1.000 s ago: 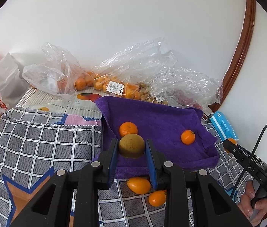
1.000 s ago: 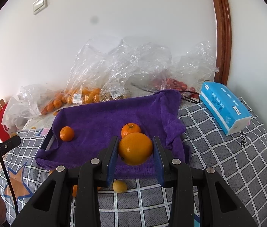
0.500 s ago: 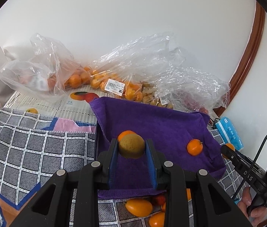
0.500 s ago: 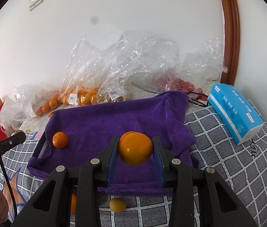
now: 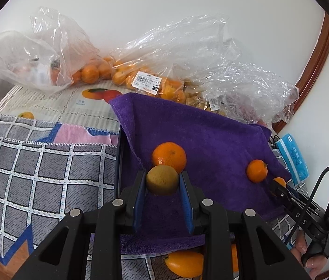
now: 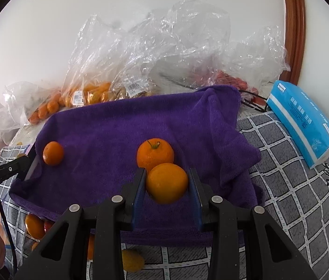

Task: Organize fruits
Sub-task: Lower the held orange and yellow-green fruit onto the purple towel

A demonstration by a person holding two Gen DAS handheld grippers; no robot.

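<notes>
My left gripper (image 5: 162, 182) is shut on a dull yellow-green citrus fruit (image 5: 162, 179), held over the near part of a tray lined with a purple towel (image 5: 199, 135). A tangerine (image 5: 169, 156) lies on the towel just beyond it, and another tangerine (image 5: 256, 170) lies to the right. My right gripper (image 6: 166, 182) is shut on a bright orange (image 6: 167, 183), held over the same purple towel (image 6: 117, 135). A stemmed tangerine (image 6: 155, 154) sits right behind it, and a smaller tangerine (image 6: 53, 153) lies at the towel's left.
Clear plastic bags of oranges (image 5: 141, 79) and other fruit lie behind the tray by the wall. Loose fruit (image 5: 185, 263) lies on the checked cloth (image 5: 36, 168) in front of the tray. A blue tissue pack (image 6: 304, 121) lies right of the tray.
Both grippers have moved forward over the purple towel with their fruit still held. The tangerines on the towel now appear closer.
</notes>
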